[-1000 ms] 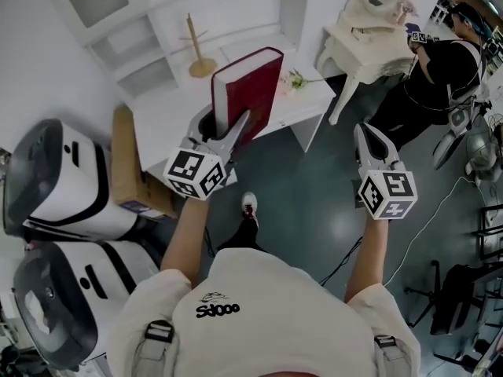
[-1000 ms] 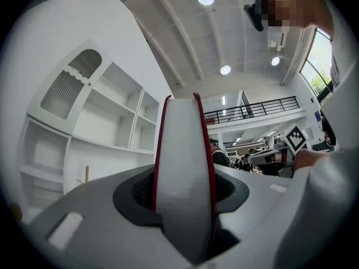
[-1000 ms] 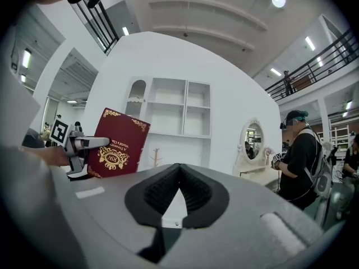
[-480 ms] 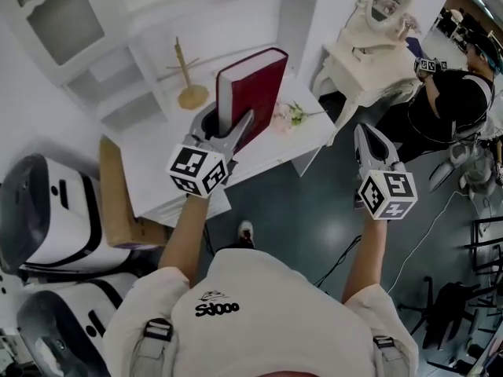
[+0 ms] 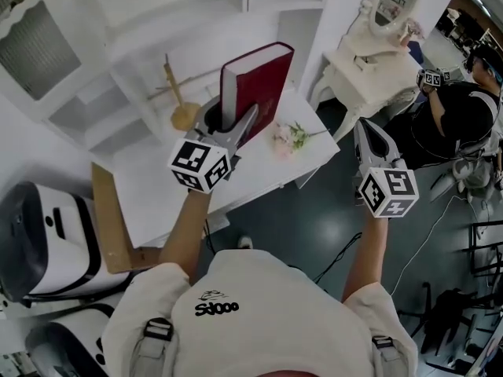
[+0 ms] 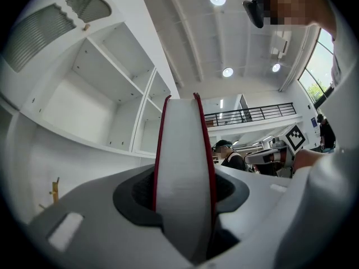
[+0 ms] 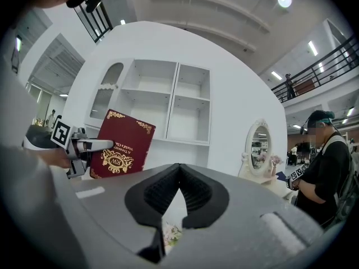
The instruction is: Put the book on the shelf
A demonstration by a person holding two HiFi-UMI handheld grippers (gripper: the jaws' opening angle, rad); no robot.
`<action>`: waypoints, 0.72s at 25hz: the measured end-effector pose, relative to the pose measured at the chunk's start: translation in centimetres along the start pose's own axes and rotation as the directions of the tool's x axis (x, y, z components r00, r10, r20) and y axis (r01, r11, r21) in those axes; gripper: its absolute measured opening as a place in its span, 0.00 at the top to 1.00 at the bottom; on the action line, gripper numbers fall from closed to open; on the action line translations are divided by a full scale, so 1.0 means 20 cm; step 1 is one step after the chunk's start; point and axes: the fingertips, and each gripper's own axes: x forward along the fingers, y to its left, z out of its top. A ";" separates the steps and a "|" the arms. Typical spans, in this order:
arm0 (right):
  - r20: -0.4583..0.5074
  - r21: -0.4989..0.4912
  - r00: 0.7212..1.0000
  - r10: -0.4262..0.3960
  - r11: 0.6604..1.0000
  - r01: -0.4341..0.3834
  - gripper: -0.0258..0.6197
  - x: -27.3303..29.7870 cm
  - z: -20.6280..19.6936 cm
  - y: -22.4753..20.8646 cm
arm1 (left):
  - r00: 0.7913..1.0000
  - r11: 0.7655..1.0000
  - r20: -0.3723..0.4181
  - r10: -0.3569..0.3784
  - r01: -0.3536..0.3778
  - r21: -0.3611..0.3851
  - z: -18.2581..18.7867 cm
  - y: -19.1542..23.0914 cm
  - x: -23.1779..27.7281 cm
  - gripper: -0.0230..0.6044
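Note:
A dark red hardback book (image 5: 255, 85) stands upright over the white desk, and my left gripper (image 5: 236, 124) is shut on its lower end. In the left gripper view the book's pale page edge (image 6: 184, 189) fills the gap between the jaws and points up at the white shelf unit (image 6: 101, 94). The right gripper view shows the book's gold-stamped cover (image 7: 120, 150) in front of the shelf unit's empty compartments (image 7: 168, 100). My right gripper (image 5: 369, 136) hangs to the right over the floor, its jaws shut on nothing.
Below the shelf unit (image 5: 196, 14) a white desk (image 5: 173, 179) carries a wooden stand (image 5: 179, 100) and a sprig of flowers (image 5: 289, 136). A white vanity with a mirror (image 5: 377, 38) and a person in black (image 5: 456, 108) are at right. Cardboard (image 5: 106, 226) and white machines (image 5: 39, 242) sit at left.
The desk and shelf unit have slid down and nearer in the head view as the person steps toward them. The book stays gripped and upright, and the right gripper keeps its place.

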 end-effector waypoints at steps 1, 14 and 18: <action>0.002 -0.003 1.000 0.003 1.000 -0.003 0.96 0.04 0.01 -0.01 | 1.000 1.000 0.001 0.000 0.000 0.002 0.00 0.03 0.03 0.61; 0.058 -0.049 0.987 0.148 0.988 -0.145 0.96 0.50 0.08 -0.35 | 0.992 0.991 0.090 0.089 -0.097 0.092 0.18 0.16 0.61 0.61; 0.086 -0.057 0.981 0.176 0.983 -0.172 0.96 0.68 0.15 -0.55 | 0.983 0.980 0.147 0.108 -0.130 0.149 0.35 0.22 0.88 0.61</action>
